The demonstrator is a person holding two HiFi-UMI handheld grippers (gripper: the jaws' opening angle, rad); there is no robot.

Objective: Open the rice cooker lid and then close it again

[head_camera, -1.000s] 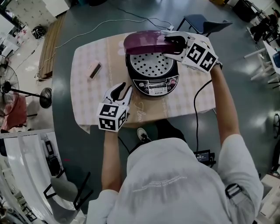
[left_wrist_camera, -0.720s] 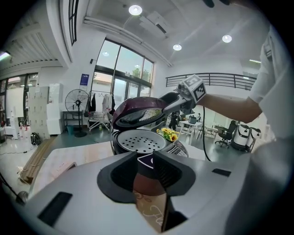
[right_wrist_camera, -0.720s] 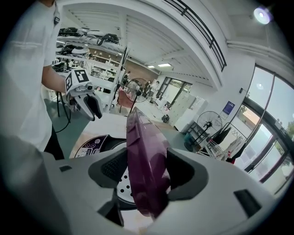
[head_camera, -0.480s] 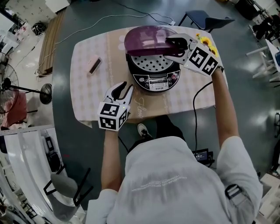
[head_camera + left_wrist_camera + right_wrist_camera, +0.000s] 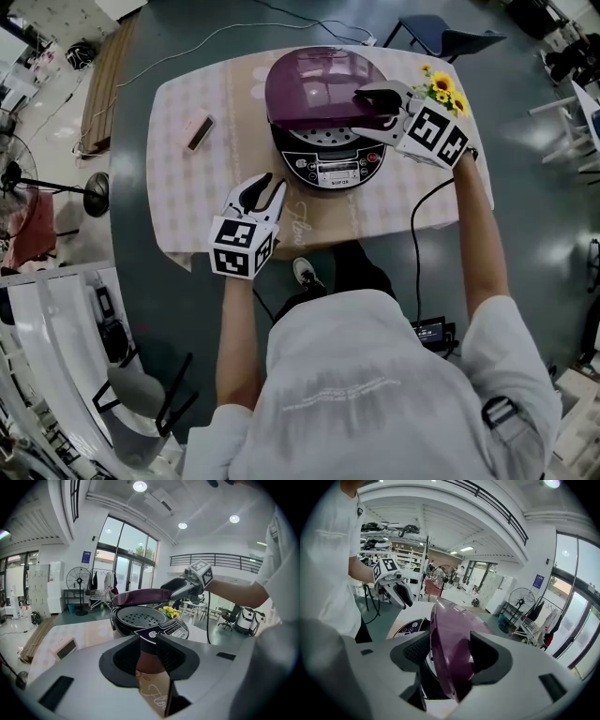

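One rice cooker [image 5: 330, 167], perforated inner plate [image 5: 138, 617] inside, half-open purple lid [image 5: 314, 86] clamped in right gripper [image 5: 362, 107]; left gripper [image 5: 262, 190] agape, empty.

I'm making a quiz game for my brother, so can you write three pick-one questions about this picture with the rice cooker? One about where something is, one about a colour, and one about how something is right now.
1. Where are the yellow flowers?
A) on the floor
B) on the table, right of the rice cooker
C) inside the cooker

2. What colour is the cooker's lid?
A) purple
B) green
C) white

3. How is the lid now?
A) shut flat
B) lying on the table
C) partly open, held by the right tongs

Answers: 1 B, the head view shows them at the table's far right corner. 2 A, it looks purple in every view. 3 C, the cooker's inside shows under it and its rim sits between the tongs.
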